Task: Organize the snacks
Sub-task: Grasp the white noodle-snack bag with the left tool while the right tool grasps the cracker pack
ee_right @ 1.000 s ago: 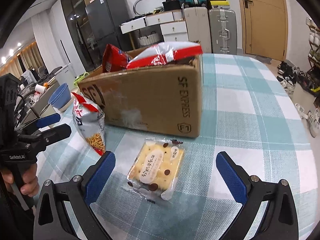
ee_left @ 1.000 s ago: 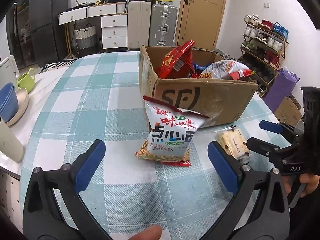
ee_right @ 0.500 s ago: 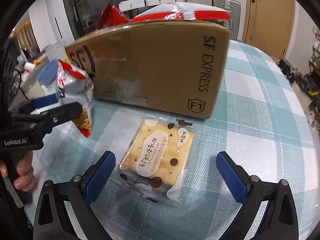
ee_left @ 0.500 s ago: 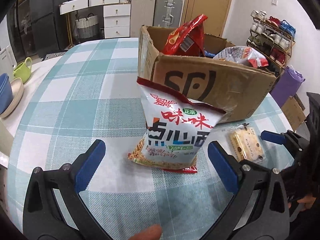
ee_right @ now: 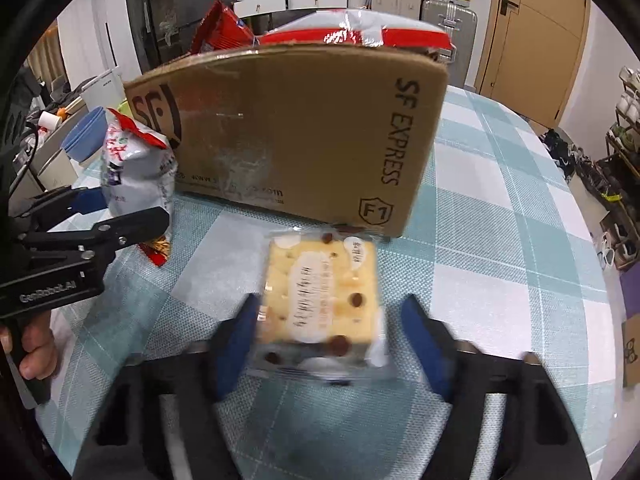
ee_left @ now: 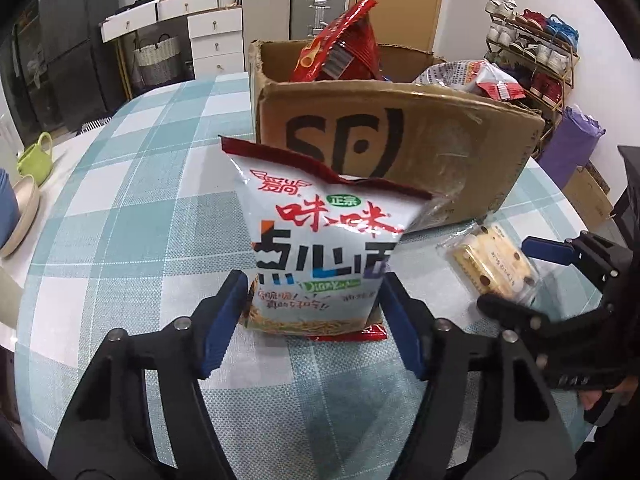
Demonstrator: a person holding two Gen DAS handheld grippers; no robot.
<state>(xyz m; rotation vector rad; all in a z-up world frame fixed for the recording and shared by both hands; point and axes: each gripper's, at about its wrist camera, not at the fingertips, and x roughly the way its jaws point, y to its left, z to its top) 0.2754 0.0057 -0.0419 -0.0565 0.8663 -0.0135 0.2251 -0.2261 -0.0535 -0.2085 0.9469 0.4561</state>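
A white and red snack bag (ee_left: 320,248) stands on the checked table against the front of a cardboard box (ee_left: 400,152). My left gripper (ee_left: 314,316) has its blue pads against both sides of the bag's lower part. A clear-wrapped cracker pack (ee_right: 320,296) lies on the table by the box corner (ee_right: 304,136). My right gripper (ee_right: 332,340) is closing around the pack, its pads at or near the wrapper, blurred by motion. The box holds a red chip bag (ee_left: 340,48) and other snack bags.
Blue and beige bowls (ee_left: 16,216) and a green cup (ee_left: 38,156) stand at the table's left edge. Behind the table are drawers, suitcases and a door. A shoe rack (ee_left: 532,56) stands to the right.
Both grippers moved forward and closed in. The left one now pinches the snack bag. The right one's fingers have narrowed around the cracker pack.
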